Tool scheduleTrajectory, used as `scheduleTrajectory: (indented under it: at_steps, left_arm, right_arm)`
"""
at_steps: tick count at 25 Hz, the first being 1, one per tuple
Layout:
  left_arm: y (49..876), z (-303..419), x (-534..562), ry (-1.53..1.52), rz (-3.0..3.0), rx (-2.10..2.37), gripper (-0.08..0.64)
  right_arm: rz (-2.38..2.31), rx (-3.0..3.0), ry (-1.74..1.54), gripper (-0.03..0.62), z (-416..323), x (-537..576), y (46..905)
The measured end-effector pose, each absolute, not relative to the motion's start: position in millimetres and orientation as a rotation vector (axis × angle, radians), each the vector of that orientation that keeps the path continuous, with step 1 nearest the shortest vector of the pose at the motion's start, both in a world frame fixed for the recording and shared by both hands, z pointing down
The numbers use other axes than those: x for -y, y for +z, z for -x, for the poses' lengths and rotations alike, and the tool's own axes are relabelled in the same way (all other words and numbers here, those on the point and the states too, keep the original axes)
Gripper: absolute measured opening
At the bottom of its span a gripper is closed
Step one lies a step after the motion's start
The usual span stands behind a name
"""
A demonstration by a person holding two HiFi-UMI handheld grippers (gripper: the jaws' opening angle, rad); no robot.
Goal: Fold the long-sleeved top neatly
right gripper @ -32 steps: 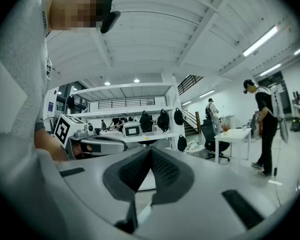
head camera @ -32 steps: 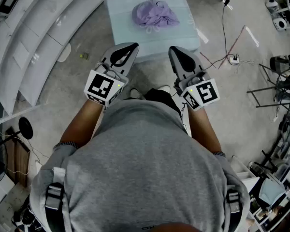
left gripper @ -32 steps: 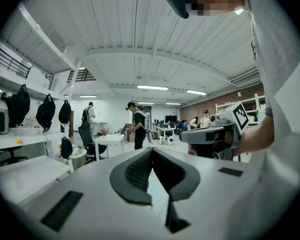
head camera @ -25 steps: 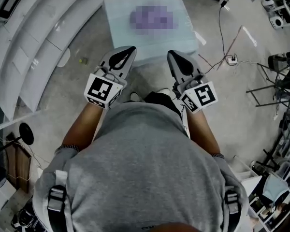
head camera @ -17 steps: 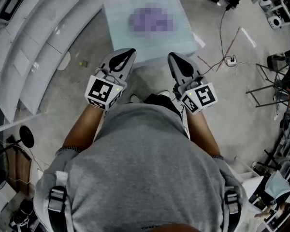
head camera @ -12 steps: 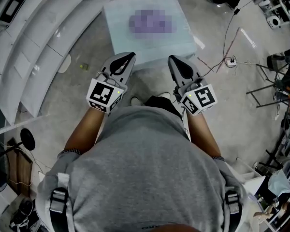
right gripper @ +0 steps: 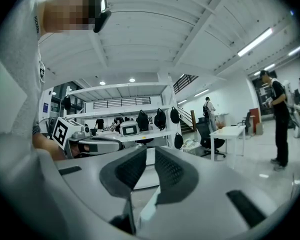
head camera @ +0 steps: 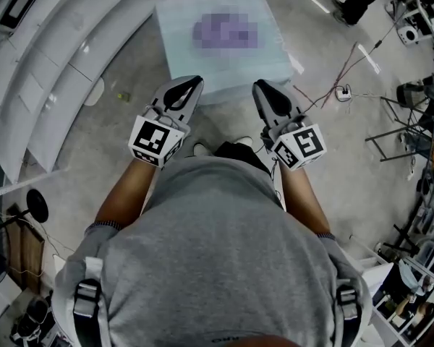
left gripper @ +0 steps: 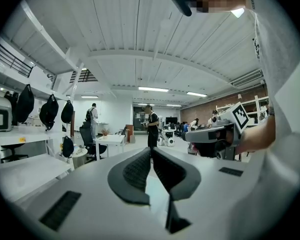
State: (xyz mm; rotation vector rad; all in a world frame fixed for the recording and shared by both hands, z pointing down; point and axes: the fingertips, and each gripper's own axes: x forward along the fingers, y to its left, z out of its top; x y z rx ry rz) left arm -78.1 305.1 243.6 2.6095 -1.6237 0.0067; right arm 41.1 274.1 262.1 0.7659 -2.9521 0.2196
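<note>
Head view: the purple top (head camera: 226,31) is seen on a pale table (head camera: 271,60), upper centre, with the left gripper (head camera: 194,83) and right gripper (head camera: 261,86) held short of it. Left gripper view: the jaws are pressed together, empty. Right gripper view: the jaws have just been parted slightly, with nothing between them. Both are best spread before the cloth's edges are reached.

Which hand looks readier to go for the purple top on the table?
Right, narrowly. The top lies on the table midway ahead of both, but the right gripper has just been opening its fingers, nothing between them; the left gripper is shut.
</note>
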Motion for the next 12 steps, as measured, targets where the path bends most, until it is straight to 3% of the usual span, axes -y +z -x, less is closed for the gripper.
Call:
scheduleTrajectory:
  at_steps: [1,4,6,9,12]
  left_arm:
    - [243.5,78.4,-305.3,0.007,-2.611,1.624,0.038]
    - [247.2,79.3,-303.5,0.019,-2.601,1.617,0.229]
    - [249.3,82.3,-301.8,0.019,-2.591,1.624,0.288]
    - [248.7,86.8,-299.7,-0.004,-2.574,1.634,0.312]
    - [246.8,88.2,-296.4,-0.015,-2.571,1.632,0.314]
  right_arm:
    - [-0.764,2.951,0.219,0.086,-40.5,-273.3,262.1]
    - [-0.75,2.937,0.219,0.22,-39.2,-270.1,264.6]
    - [-0.739,2.929,0.232,0.304,-38.8,-267.6,267.9]
    - [-0.74,2.915,0.248,0.412,-41.0,-263.5,270.6]
    - [-0.754,2.899,0.243,0.436,-44.6,-258.6,269.4]
